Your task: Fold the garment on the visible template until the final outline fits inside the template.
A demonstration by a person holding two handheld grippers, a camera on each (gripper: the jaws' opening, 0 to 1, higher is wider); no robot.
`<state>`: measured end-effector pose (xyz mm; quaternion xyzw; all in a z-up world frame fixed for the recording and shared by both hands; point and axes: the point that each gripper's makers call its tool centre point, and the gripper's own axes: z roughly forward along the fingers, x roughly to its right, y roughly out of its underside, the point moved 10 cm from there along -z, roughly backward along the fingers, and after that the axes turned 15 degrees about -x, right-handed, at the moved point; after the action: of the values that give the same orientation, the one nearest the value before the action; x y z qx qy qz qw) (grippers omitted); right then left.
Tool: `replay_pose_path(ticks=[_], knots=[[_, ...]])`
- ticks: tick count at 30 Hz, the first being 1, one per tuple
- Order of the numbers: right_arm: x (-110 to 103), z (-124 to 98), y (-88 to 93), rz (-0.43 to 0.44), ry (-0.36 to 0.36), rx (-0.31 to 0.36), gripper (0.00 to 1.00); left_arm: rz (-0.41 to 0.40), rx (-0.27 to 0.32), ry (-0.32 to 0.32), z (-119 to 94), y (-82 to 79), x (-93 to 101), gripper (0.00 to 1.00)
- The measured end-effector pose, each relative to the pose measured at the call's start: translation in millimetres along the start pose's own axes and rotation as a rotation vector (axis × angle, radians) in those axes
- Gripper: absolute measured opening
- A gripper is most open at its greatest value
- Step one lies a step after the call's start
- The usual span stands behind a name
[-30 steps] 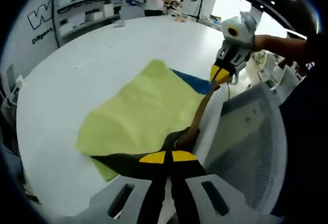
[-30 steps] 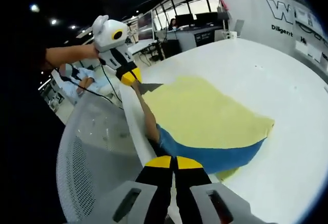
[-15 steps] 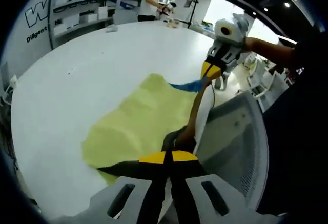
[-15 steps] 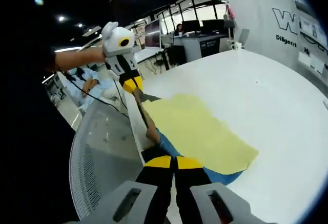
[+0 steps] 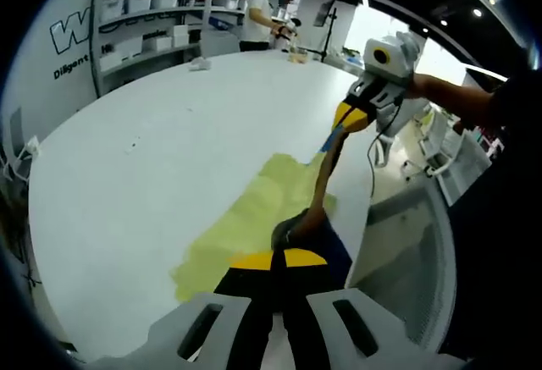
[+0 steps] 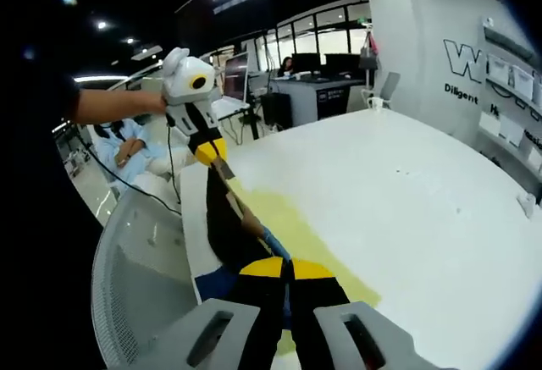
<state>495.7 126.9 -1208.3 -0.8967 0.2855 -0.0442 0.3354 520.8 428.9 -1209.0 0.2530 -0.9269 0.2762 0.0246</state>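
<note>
Nearest in the left gripper view, the left hand-held gripper (image 5: 278, 260) has its yellow-tipped black jaws clenched on a bunched dark edge of the pale yellow cloth garment with blue and dark parts (image 5: 254, 213). From that grip a narrow taut strip of the fabric rises to the right hand-held gripper (image 5: 347, 120), which is held up over the near edge of the white round worktop (image 5: 144, 141) by a person's forearm and pinches the strip's upper end between its yellow tips. The yellow part of the garment lies slack on the worktop between and to the left of the two grippers, gathered into a narrow, wrinkled band. A grey mesh chair back (image 5: 406, 277) stands just off the worktop edge to the right. Further off stand white shelves with storage boxes (image 5: 144, 14), and a person in a white shirt (image 5: 258, 19) stands at the far side.

In the right gripper view, the right hand-held gripper (image 6: 282, 270) is likewise closed on blue and dark fabric of the garment (image 6: 292, 239), and the stretched edge runs up to the left hand-held gripper (image 6: 206, 151), which is clamped on its far end. The yellow band trails across the worktop (image 6: 398, 201) to the right of the jaws. Desks with dark monitors (image 6: 313, 61) stand beyond.
</note>
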Motion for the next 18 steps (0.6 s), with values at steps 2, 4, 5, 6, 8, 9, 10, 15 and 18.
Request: replay_pose_path(ticks=[2, 4, 5, 6, 8, 9, 10, 15, 18], knots=[[4, 1, -3.1, -0.001, 0.016, 0.007, 0.0, -0.007, 0.008, -0.006, 1, -3.0, -6.0, 0.05], [8, 3, -5.8, -0.001, 0.031, 0.016, 0.0, -0.01, 0.018, -0.018, 1, -6.6, -10.7, 0.05], [10, 3, -6.8, 0.0, 0.035, 0.017, 0.0, -0.013, 0.019, -0.02, 2, -7.9, -12.6, 0.05], [11, 4, -8.3, -0.002, 0.04, 0.019, 0.0, -0.015, 0.021, -0.025, 2, -9.2, -14.8, 0.05], [15, 5, -11.4, -0.001, 0.058, 0.029, 0.0, -0.017, 0.03, -0.037, 3, -12.3, -20.1, 0.05], [17, 5, -12.1, -0.001, 0.059, 0.029, 0.0, -0.026, 0.034, -0.04, 3, -13.8, -23.1, 0.05], [18, 6, -13.3, 0.0, 0.064, 0.032, 0.0, -0.029, 0.038, -0.047, 3, -15.0, -25.3, 0.05], [26, 10, -21.6, -0.007, 0.101, 0.047, 0.0, -0.035, 0.047, -0.064, 4, -21.1, -36.5, 0.05], [30, 12, -25.8, -0.006, 0.119, 0.056, 0.0, -0.04, 0.052, -0.074, 4, -25.2, -44.0, 0.05]])
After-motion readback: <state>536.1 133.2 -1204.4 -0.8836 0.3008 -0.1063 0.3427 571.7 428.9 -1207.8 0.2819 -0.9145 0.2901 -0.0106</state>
